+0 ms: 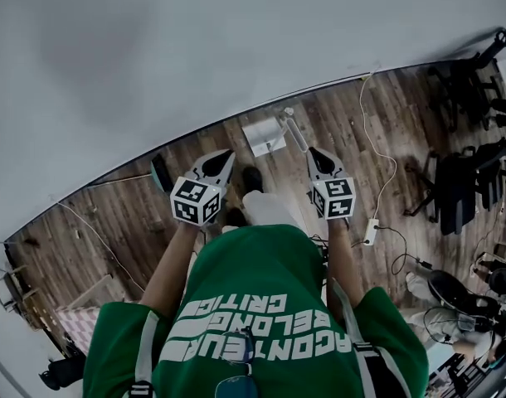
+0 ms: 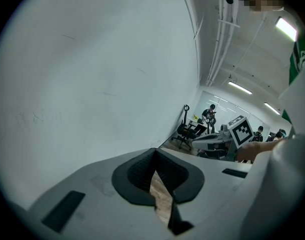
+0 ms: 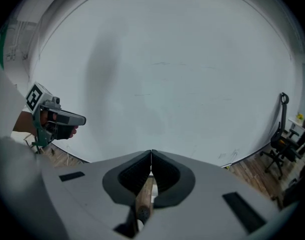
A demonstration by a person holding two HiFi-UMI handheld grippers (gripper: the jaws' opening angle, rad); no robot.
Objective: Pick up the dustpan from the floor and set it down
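Progress at the grasp-and-lift stage, by judgement. Dustpan (image 1: 262, 136) pale grey, close to the foot of the wall (image 1: 195, 48), over the wooden floor (image 1: 128, 214), just ahead of the person's shoes; cannot tell from the head view whether resting on the boards or hanging just clear of them. Slim handle (image 1: 296, 132) slanting from the pan to the tip of the right tool (image 1: 314, 152). Right tool closed to the limit, pads meeting at the tips. In the right gripper view, thin brown rod (image 3: 142, 199) with a dark rounded end lodged in the gap just behind the pads; read as that handle, so grip taken to be on the dustpan. Left tool (image 1: 225, 156) level with its partner and well apart from the pan, tips together, nothing caught: only floorboards visible through the slot in the left gripper view.

Done, as far as shown: reach and grasp of the handle. Undecided: the lift itself. Left to do: carry to the chosen spot, lower until the pan sits flat, then part the jaws and draw back. Risk, as a judgement: swing or twist of the pan about so thin a hold, given a grasp so far out along the handle.
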